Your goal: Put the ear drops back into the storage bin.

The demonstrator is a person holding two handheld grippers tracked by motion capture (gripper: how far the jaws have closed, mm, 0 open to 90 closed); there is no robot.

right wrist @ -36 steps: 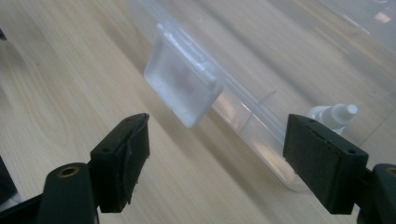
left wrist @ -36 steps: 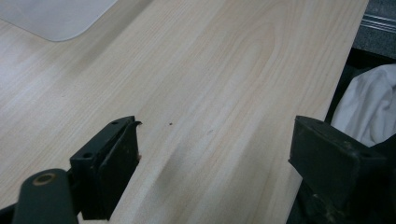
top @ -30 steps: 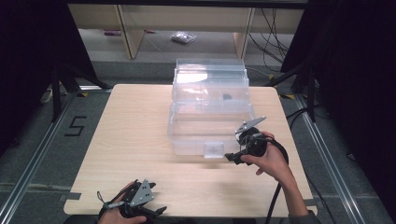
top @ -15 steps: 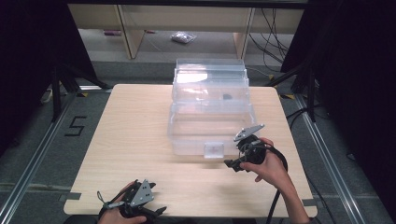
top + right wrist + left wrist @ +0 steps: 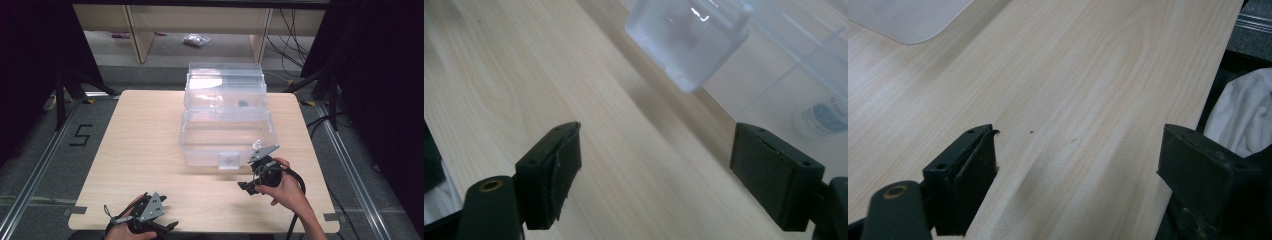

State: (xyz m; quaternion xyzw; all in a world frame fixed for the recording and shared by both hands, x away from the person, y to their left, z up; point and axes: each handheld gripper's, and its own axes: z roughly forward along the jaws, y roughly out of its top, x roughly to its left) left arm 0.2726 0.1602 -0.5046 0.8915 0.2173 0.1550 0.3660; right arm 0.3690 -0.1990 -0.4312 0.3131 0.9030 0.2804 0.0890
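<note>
On the far half of the wooden table (image 5: 150, 130) stands a clear plastic storage box (image 5: 227, 120), the landmark here, stepped in tiers with the lowest tier toward the person. Its front wall carries a frosted square latch (image 5: 228, 160), which faces the near edge of the table. In the right gripper view the same latch (image 5: 686, 37) hangs just ahead of the jaws, with bare wood between, and behind it the box wall (image 5: 794, 65) shows inner dividers and a small round thing with a blue-grey label, too blurred to name.

In front of the box, just off its right front corner, the right gripper (image 5: 248, 187) is held in the person's right hand (image 5: 282, 187), jaws pointing left and toward the latch but apart from it. Its own view shows the two black jaws (image 5: 654, 185) spread wide, with nothing between them but table.

Well apart from the box, at the near edge of the table and left of the box's front, the left gripper (image 5: 167, 227) rests in the left hand (image 5: 125, 231). Its jaws (image 5: 1078, 175) are likewise spread wide over bare wood, empty; a rounded corner of the box base (image 5: 908, 20) sits far ahead, and white cloth (image 5: 1233, 115) shows beyond the table edge.
</note>
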